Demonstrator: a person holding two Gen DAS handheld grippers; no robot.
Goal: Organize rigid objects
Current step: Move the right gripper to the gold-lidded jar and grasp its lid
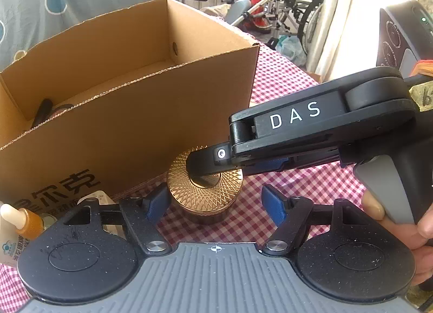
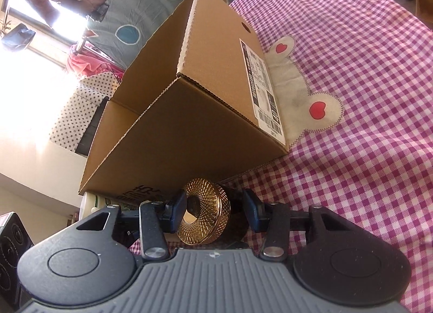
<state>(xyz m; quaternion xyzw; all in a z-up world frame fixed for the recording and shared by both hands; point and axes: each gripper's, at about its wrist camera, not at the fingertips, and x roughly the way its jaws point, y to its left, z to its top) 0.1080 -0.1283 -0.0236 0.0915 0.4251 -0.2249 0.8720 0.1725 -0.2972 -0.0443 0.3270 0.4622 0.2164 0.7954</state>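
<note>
The box (image 1: pixel 130 91) is the biggest thing here: open-topped brown cardboard standing on the pink checked cloth (image 2: pixel 365 123) of the worktop, filling the left wrist view from nine to twelve o'clock. Something dark already lies on its floor at the near left corner, so it seems to be the place where the rigid things are collected.

The right hand-held gripper (image 2: pixel 213 211) comes next, reaching in from three o'clock in the left wrist view, a person's fingers (image 1: pixel 379 210) on its grey trigger. Its jaws stand partly open on either side of the jar (image 2: pixel 205 221); one blue pad looks to touch the gold lid and the other stands just clear of the dark body, so I judge nothing is gripped yet.

The left hand-held gripper (image 1: pixel 213 202) hovers at six o'clock, jaws open wider than the jar and empty (probably waiting to steady it).

The jar, with a gold patterned lid, stands on the cloth just beside the box's front wall, not yet inside.

A small tube (image 1: pixel 19 221) with a cream cap lies at eight o'clock.
</note>
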